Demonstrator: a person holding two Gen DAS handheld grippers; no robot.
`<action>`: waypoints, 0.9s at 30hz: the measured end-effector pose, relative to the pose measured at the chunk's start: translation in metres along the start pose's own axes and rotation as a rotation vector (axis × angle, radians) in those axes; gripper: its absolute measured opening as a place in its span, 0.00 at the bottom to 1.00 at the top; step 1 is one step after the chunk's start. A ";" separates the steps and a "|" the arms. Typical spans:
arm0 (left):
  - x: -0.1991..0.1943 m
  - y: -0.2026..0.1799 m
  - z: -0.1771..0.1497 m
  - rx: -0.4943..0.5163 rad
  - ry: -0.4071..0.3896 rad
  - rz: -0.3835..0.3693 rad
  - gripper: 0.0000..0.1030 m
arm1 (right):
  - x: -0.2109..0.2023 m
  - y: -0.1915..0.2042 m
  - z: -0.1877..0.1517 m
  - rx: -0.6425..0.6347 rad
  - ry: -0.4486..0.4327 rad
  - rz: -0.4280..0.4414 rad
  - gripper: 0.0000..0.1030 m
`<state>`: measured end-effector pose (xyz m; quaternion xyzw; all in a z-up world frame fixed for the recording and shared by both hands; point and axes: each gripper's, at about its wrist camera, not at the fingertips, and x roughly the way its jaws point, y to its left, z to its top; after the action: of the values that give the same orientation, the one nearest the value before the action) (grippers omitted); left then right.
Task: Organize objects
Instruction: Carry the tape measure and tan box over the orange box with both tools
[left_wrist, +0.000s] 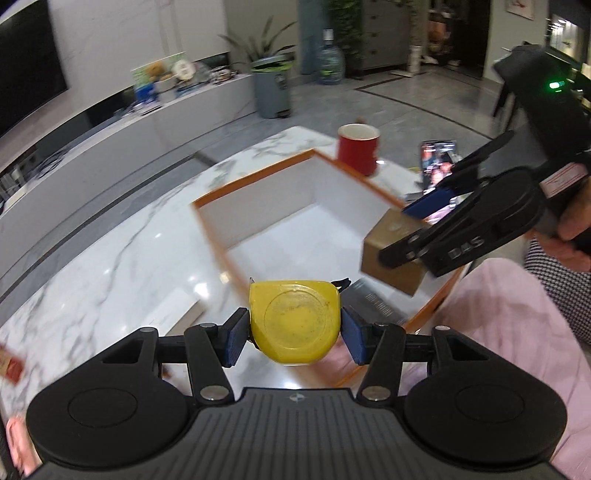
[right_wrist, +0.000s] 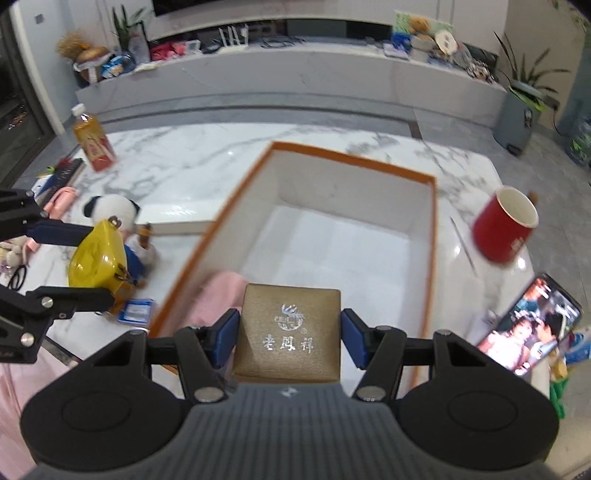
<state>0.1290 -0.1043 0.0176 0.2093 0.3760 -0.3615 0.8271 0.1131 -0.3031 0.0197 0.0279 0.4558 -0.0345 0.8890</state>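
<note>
My left gripper (left_wrist: 293, 332) is shut on a yellow tape measure (left_wrist: 294, 321), held above the near edge of an open orange-rimmed white box (left_wrist: 258, 192). My right gripper (right_wrist: 290, 338) is shut on a small tan jewellery box (right_wrist: 290, 336) with silver lettering, held over the near rim of the same box (right_wrist: 351, 158). In the left wrist view the right gripper (left_wrist: 424, 229) holds the tan box (left_wrist: 391, 254) over the box's right side. In the right wrist view the left gripper (right_wrist: 85, 266) and tape measure (right_wrist: 98, 258) hang left of the box.
A red mug (right_wrist: 504, 223) and a lit phone (right_wrist: 532, 328) sit right of the box. A bottle (right_wrist: 92, 140), panda plush (right_wrist: 110, 210), remote and small blue packet (right_wrist: 138, 310) lie on the marble table's left. Pink cloth (left_wrist: 498, 332) is near me.
</note>
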 end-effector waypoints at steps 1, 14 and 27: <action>0.006 -0.004 0.003 0.010 0.001 -0.011 0.61 | 0.002 -0.004 -0.001 0.002 0.008 -0.006 0.60; 0.061 -0.016 0.016 0.059 0.041 -0.071 0.61 | 0.035 -0.031 -0.013 0.073 0.133 -0.053 0.60; 0.074 -0.004 0.012 0.073 0.040 -0.080 0.61 | 0.071 -0.026 -0.015 0.130 0.275 -0.102 0.60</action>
<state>0.1656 -0.1464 -0.0323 0.2316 0.3871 -0.4036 0.7960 0.1404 -0.3302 -0.0474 0.0666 0.5710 -0.1050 0.8115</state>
